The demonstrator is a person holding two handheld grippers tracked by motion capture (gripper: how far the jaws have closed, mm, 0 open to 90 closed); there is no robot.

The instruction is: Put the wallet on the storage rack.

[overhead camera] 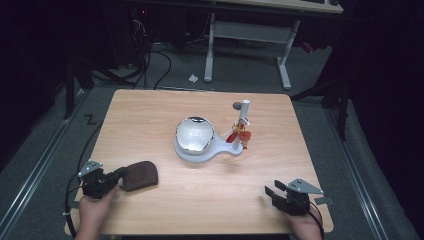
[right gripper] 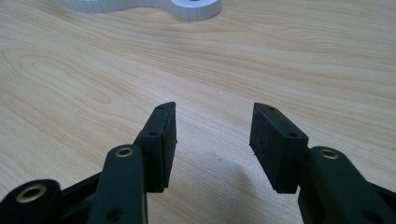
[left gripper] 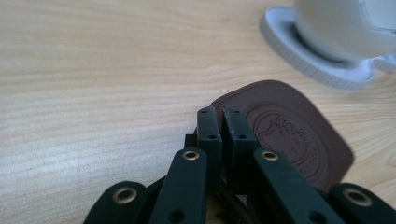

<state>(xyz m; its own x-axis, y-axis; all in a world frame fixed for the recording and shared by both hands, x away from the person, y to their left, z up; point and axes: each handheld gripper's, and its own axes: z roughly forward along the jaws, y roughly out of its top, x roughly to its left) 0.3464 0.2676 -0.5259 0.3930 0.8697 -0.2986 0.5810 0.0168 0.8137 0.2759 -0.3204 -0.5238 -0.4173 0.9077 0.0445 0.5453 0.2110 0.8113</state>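
The brown leather pouch (overhead camera: pixel 141 175) is seen near the front left corner of the counter (overhead camera: pixel 150 115), close to the front edge. Much bare wood is left around it, and a broad open stretch is found between it and the right gripper (overhead camera: pixel 272 192), which is held near the front right corner. Toward the middle of the counter, a white stand (overhead camera: pixel 200 152) carrying a shiny round bowl (overhead camera: pixel 194 133) is placed, with a white post (overhead camera: pixel 244 112) and small red and yellow trinkets (overhead camera: pixel 240 134) at its right end.

A round embossed emblem with a figure and ringed lettering is pressed into the pouch (left gripper: pixel 285 135); the letters cannot be read.

The left gripper (left gripper: pixel 223 112) is laid over the pouch's near edge, and its jaws are closed on that edge, almost meeting. The right gripper's (right gripper: pixel 212 133) jaws are held moderately apart above bare wood, with nothing between them, well apart from the pouch.
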